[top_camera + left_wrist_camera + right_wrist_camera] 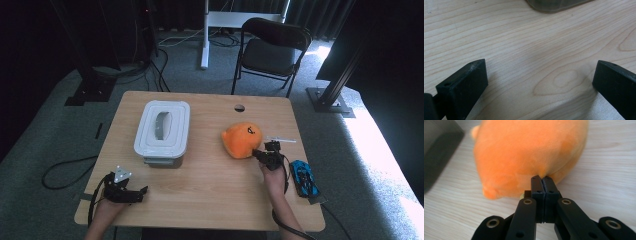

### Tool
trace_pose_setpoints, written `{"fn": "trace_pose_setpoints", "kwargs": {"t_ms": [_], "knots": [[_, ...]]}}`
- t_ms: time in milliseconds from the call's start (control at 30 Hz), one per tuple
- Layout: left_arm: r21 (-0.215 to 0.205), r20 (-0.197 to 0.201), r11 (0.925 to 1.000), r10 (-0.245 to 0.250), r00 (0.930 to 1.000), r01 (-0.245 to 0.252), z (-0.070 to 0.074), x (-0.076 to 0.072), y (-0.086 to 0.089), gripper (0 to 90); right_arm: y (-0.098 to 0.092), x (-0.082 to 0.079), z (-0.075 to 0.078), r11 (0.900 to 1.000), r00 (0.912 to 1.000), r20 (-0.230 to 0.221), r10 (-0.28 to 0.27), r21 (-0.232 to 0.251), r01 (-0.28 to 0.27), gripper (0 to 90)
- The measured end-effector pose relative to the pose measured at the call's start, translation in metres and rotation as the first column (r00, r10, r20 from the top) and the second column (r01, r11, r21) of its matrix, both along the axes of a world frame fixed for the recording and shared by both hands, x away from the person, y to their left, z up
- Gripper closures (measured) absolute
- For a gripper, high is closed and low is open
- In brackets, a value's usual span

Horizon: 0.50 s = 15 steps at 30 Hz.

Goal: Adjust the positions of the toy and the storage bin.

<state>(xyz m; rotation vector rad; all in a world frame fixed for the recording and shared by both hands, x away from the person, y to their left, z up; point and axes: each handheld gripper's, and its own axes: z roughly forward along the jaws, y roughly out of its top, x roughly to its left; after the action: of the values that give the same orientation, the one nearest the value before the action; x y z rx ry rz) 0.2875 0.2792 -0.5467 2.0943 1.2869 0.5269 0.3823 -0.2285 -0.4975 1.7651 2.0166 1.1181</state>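
Two grippers work a wooden table [210,185] in the high view: the right gripper [262,155] meets the near edge of an orange plush toy [242,139] lying right of centre, while the left gripper [142,191] rests near the front left corner, well apart from a lidded grey container [162,131]. A blue toy car [304,178] lies just beside the right hand, near the table's right edge, and a small clear item [281,139] I cannot identify sits beyond the plush; open wood lies between plush and container. Seen from the left gripper view, the left gripper [539,82] has its jaws spread wide over bare wood, nothing between them, the container's base [554,5] ahead. From the right gripper view, the right gripper [541,180] is clamped tight, its tips pinching a fold of the plush's [529,152] fabric at the rim. Such a thin pinch of fuzzy cloth could slip out on lifting, I judge, and a backward or sideways swing of the hand could knock the car off the edge; moving left over the open wood looks safest.
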Motion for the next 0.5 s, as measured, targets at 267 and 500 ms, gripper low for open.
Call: {"fn": "trace_pose_setpoints", "kwargs": {"t_ms": [267,500], "knots": [[0.0,0.0,1.0,0.0,1.0,0.0,0.0,0.0,0.0,0.2,-0.036,0.015,-0.001,0.997,0.9966,-0.025,-0.079,0.013,0.079,89.2],[0.0,0.0,1.0,0.0,1.0,0.0,0.0,0.0,0.0,0.3,-0.039,0.035,0.004,0.995,0.9959,-0.021,-0.088,-0.041,0.087,89.2]]}}
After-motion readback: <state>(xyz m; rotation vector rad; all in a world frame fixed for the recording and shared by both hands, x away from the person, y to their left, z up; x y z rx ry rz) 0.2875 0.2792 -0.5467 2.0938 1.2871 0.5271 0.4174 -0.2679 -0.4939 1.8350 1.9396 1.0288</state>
